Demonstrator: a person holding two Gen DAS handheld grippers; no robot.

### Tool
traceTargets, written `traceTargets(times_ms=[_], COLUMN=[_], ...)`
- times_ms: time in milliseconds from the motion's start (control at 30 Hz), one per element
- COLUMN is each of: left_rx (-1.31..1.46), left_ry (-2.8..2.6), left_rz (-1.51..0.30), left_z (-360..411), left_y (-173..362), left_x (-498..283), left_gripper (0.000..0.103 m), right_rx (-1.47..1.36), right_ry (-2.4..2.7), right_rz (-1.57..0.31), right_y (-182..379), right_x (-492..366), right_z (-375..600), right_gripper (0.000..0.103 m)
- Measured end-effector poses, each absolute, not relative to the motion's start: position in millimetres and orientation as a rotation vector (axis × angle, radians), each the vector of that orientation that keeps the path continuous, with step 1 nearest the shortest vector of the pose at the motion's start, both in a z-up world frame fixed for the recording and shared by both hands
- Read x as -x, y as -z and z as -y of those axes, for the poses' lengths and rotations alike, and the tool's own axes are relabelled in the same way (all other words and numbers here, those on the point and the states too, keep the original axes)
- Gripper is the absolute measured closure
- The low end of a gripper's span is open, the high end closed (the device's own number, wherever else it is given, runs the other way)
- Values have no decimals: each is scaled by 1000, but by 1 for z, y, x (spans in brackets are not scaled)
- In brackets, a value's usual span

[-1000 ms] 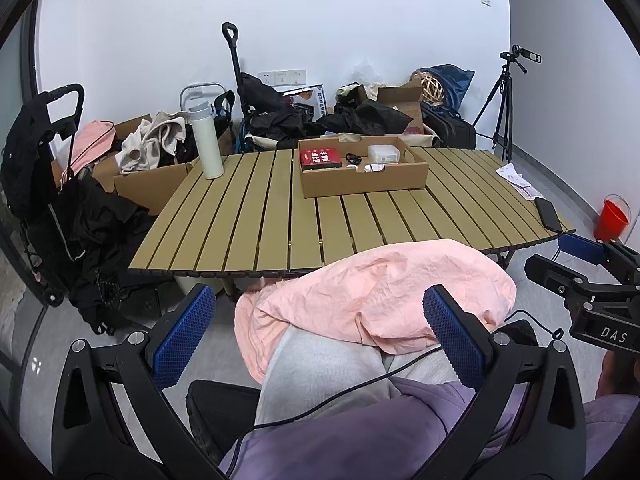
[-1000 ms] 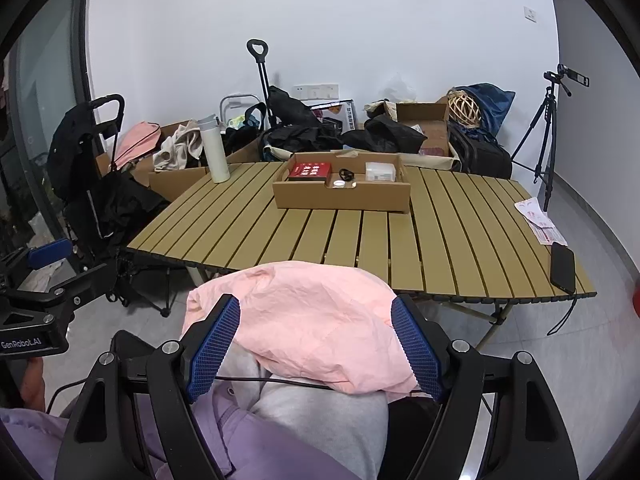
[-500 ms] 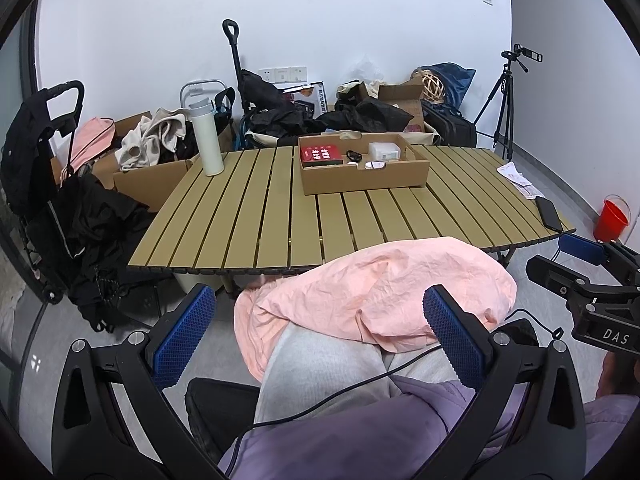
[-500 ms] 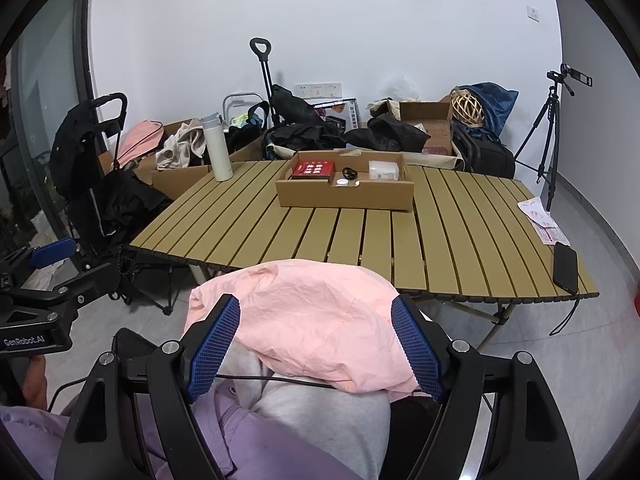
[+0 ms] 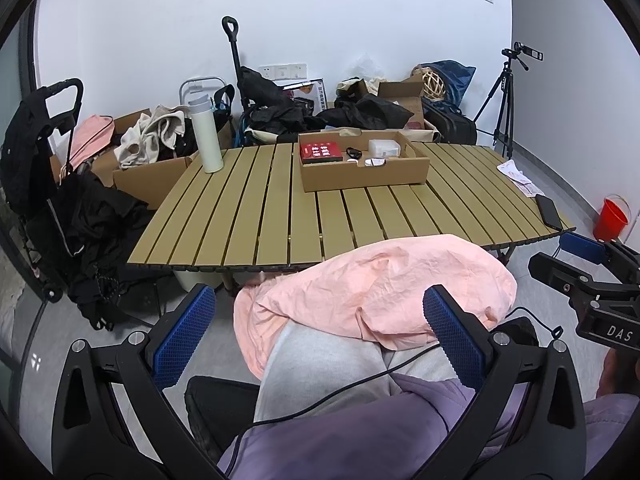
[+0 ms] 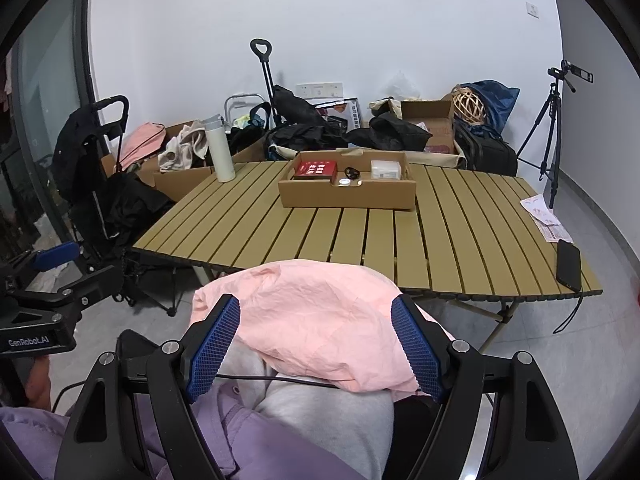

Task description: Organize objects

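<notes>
A shallow cardboard tray (image 5: pixel 362 174) (image 6: pixel 348 196) stands on the slatted table (image 5: pixel 256 208) (image 6: pixel 440 240). In it lie a red box (image 5: pixel 321 151) (image 6: pixel 314 169), a small black item (image 5: pixel 353 153) (image 6: pixel 351 171), a white round item (image 6: pixel 344 182) and a white box (image 5: pixel 384 147) (image 6: pixel 385 169). A white bottle (image 5: pixel 206 136) (image 6: pixel 220 148) stands upright at the table's far left. My left gripper (image 5: pixel 318 334) and right gripper (image 6: pixel 316 344) are open and empty, held low over a pink cloth (image 5: pixel 380 296) (image 6: pixel 316 316) on the person's lap, short of the table.
A black phone (image 5: pixel 549 211) (image 6: pixel 569 265) and papers (image 5: pixel 520 178) (image 6: pixel 546 218) lie at the table's right edge. Boxes, bags and clothes crowd the floor behind. A black cart (image 5: pixel 44 152) stands left, a tripod (image 5: pixel 504 100) and a red bucket (image 5: pixel 610 220) right.
Both views have shifted very slightly; the table sits a little lower in the left wrist view. Both grippers stay open and empty.
</notes>
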State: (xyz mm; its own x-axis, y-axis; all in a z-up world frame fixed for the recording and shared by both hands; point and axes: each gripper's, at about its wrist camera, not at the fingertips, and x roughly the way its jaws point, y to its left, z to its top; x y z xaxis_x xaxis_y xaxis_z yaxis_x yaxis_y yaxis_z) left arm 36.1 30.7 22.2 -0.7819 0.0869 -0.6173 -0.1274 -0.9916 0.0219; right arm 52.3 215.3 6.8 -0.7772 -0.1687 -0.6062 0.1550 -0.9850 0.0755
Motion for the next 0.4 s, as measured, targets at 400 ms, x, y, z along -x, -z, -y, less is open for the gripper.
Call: traceTargets(times_ms=[400], left_rx=[1002], left_ry=[-2811], left_rz=[-61], left_z=[-33], left_y=[-18], left_x=[-36], left_gripper=[0], right_rx=[-973], right_ry=[2815], right_rz=[42], right_y=[-6], right_x=[-51], right_z=[-217], right_gripper=[22])
